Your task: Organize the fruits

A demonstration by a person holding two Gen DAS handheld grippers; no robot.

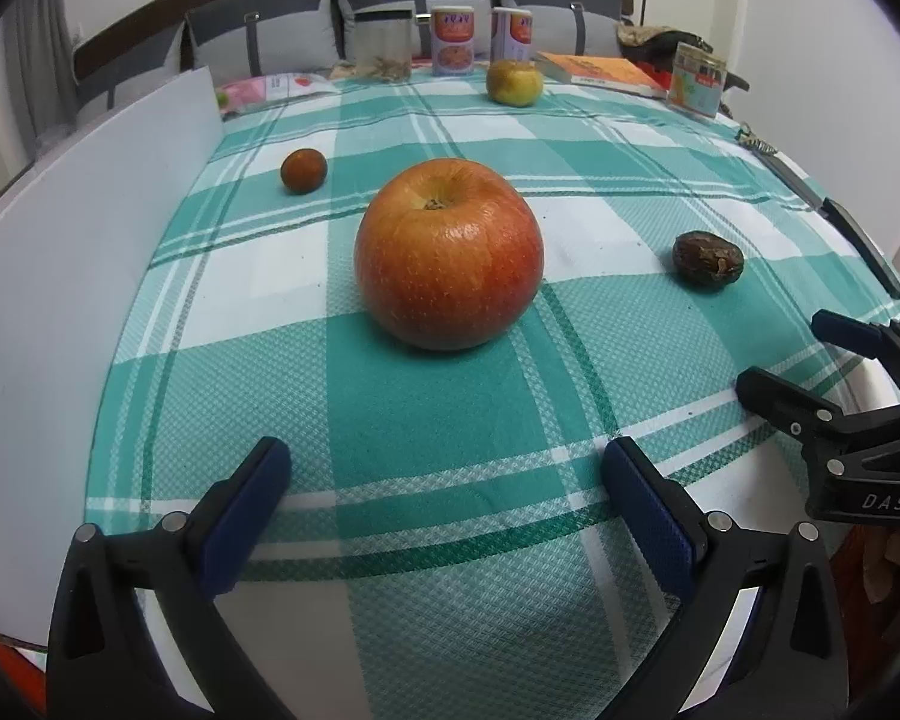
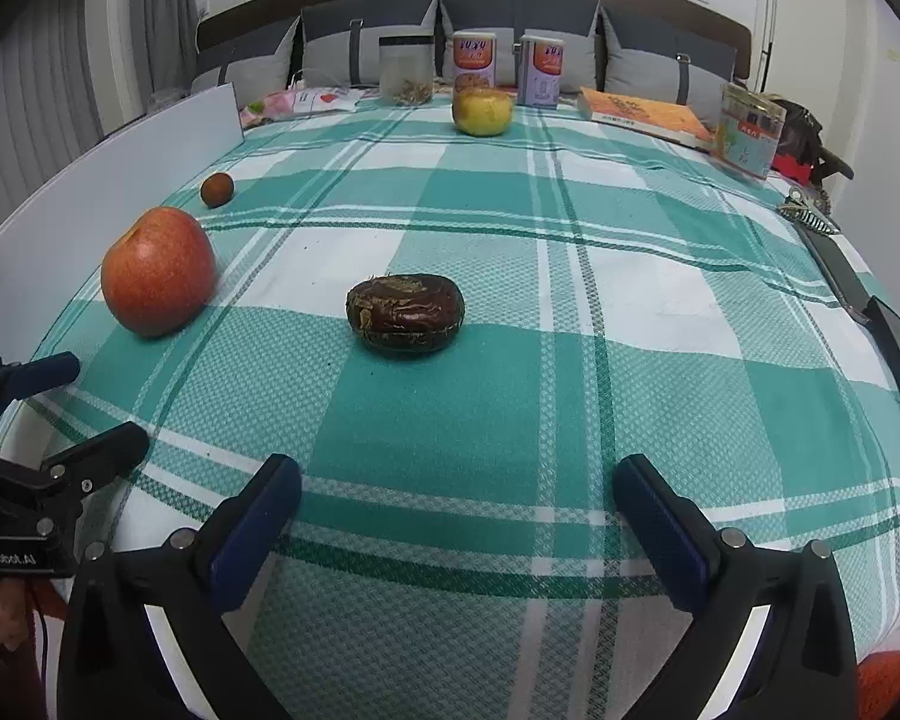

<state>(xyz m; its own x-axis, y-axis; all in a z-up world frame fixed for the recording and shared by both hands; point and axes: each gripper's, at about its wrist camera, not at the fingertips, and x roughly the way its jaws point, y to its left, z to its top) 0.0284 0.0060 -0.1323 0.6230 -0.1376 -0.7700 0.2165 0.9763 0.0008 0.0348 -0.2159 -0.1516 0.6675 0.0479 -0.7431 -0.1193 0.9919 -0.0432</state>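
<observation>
A red apple (image 1: pixel 449 253) stands on the green checked tablecloth (image 1: pixel 426 420), straight ahead of my open, empty left gripper (image 1: pixel 444 468). It also shows in the right wrist view (image 2: pixel 157 270). A dark brown wrinkled fruit (image 2: pixel 406 313) lies ahead of my open, empty right gripper (image 2: pixel 459 483); it also shows in the left wrist view (image 1: pixel 708 257). A small reddish-brown fruit (image 1: pixel 303 170) lies far left, also in the right wrist view (image 2: pixel 216 189). A yellow-green fruit (image 1: pixel 514 81) sits at the far edge, also in the right wrist view (image 2: pixel 482 111).
A white board (image 1: pixel 90 240) stands along the table's left side. At the back are a clear jar (image 1: pixel 384 47), two printed tins (image 1: pixel 452 39), an orange book (image 1: pixel 600 73) and a printed box (image 1: pixel 697 81). A dark strap (image 2: pixel 894 348) lies on the right edge.
</observation>
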